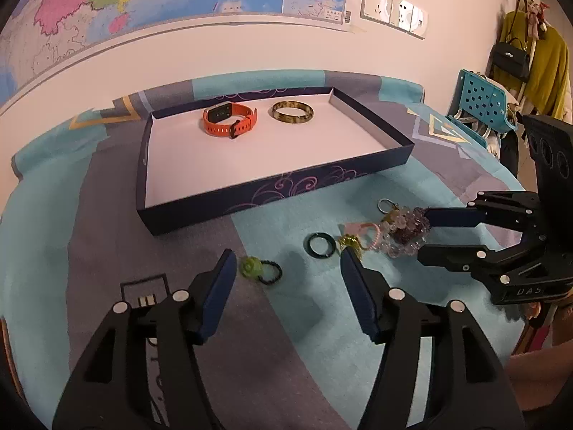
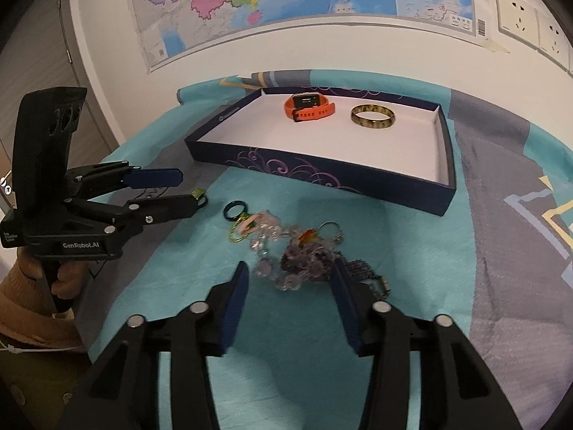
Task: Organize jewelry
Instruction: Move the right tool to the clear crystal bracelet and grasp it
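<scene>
In tray: watch, bangle.
Left out: ring, beads.
Grippers: left gripper and right gripper both spread, empty.

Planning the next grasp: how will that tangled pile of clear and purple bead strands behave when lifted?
The bead pile looks strung and loose, so probably floppy, draping from the fingers. It overlaps the pink piece, so neighbours may drag along. Smooth glossy beads could slip.

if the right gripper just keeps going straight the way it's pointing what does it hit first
Most likely the tangled pile of bead bracelets, which lies just ahead of the open right gripper and between its fingers. The navy tray sits farther on. Depth is hard to judge in this fisheye view.
</scene>
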Available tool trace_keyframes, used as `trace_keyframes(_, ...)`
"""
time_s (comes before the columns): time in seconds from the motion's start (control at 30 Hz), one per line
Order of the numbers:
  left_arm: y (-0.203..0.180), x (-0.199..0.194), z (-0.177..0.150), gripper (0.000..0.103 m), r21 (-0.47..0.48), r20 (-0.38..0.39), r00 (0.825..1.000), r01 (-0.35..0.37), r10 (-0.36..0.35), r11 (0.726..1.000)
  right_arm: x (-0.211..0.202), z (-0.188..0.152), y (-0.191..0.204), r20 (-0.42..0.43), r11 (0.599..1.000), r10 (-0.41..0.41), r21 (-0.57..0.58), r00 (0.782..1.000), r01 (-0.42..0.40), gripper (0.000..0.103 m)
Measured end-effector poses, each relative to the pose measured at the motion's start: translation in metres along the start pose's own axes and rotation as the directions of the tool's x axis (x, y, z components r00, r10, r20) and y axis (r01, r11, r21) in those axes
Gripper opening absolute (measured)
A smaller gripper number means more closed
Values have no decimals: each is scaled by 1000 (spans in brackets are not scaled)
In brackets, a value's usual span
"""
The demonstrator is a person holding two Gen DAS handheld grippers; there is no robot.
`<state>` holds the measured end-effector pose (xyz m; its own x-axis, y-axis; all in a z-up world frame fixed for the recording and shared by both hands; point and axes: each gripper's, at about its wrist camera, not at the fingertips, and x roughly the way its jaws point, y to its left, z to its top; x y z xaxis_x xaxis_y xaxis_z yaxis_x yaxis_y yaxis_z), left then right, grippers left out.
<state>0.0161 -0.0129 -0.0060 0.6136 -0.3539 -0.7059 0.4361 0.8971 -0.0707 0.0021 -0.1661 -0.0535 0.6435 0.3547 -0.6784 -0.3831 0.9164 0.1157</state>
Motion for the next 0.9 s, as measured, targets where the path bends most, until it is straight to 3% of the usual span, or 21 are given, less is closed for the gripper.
trace_keyframes(0.1, -2, 0, -2, 61, 2, -3, 1000, 0, 0, 1000, 2, -2, 1, -5, 1000, -18, 11, 1000, 18, 42)
trace_keyframes(0.17, -3, 1, -3, 61, 0, -6, 1000, 1, -1, 1000, 4, -2, -3, -12, 999, -17, 39, 1000, 17, 35)
trace_keyframes(0.33, -3, 0, -5, 61, -5, -7, 1000, -1, 1, 1000, 7, -5, -16, -20, 994, 8, 113, 1000, -6, 8)
trace_keyframes(0.9, 3, -2, -7, 61, -14, -8, 1000, -4, 4, 1000, -40, 9, -26, 123, 985, 66, 149, 990, -84, 8)
